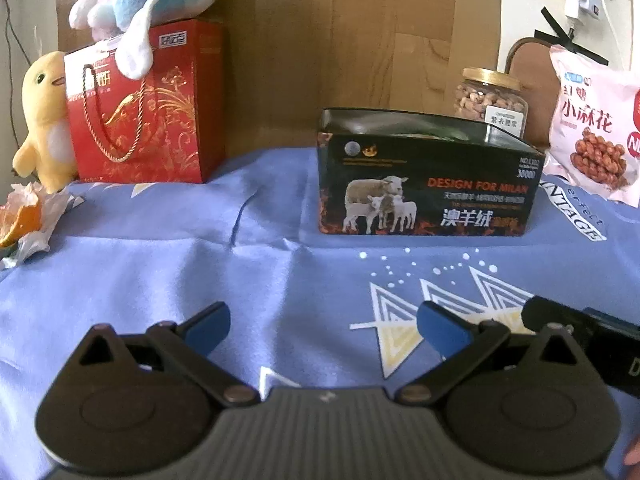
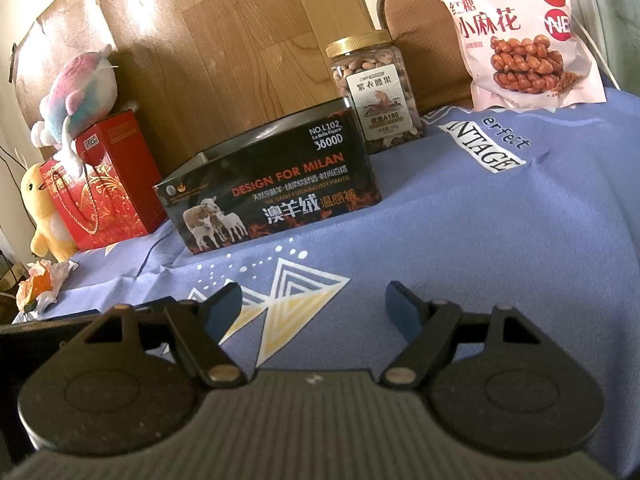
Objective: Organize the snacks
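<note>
A black open-topped box printed with sheep stands on the blue cloth. Behind it to the right is a clear nut jar with a gold lid. A pink bag of twisted snacks leans upright at the far right. My left gripper hovers open over the cloth, well short of the box, nothing between its blue pads. My right gripper is open too, empty, near the triangle print. Part of the right gripper's black body shows at the left view's right edge.
A red gift box with a rope handle stands at the back left, a pastel plush on top and a yellow plush beside it. Crumpled paper with orange peel lies at the left edge. A wooden board backs the scene.
</note>
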Tool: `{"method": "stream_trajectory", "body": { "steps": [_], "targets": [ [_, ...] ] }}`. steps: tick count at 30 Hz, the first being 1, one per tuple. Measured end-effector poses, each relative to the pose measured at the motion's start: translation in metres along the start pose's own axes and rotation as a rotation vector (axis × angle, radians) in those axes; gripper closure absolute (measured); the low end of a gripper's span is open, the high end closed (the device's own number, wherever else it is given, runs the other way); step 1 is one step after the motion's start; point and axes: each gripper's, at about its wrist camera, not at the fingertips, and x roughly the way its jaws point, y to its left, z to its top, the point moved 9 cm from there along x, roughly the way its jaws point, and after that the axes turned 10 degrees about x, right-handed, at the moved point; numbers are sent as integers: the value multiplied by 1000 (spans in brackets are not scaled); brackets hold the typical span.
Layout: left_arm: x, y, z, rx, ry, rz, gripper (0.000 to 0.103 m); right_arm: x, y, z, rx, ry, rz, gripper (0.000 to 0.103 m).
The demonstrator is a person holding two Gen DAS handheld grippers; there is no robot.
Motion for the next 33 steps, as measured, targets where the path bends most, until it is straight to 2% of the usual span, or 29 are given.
{"method": "stream_trajectory", "body": {
  "steps": [13, 24, 33],
  "targets": [
    [-7, -4, 2, 16, -41, -11, 0, 0, 0, 0, 0, 0, 0, 22],
    [-6, 0, 1, -1, -35, 11, 0, 0, 1, -1, 4, 4, 13, 21],
    [-5, 4, -1, -63, -32, -39, 0, 0, 1, -1, 16, 10, 39, 21]
  ]
}}
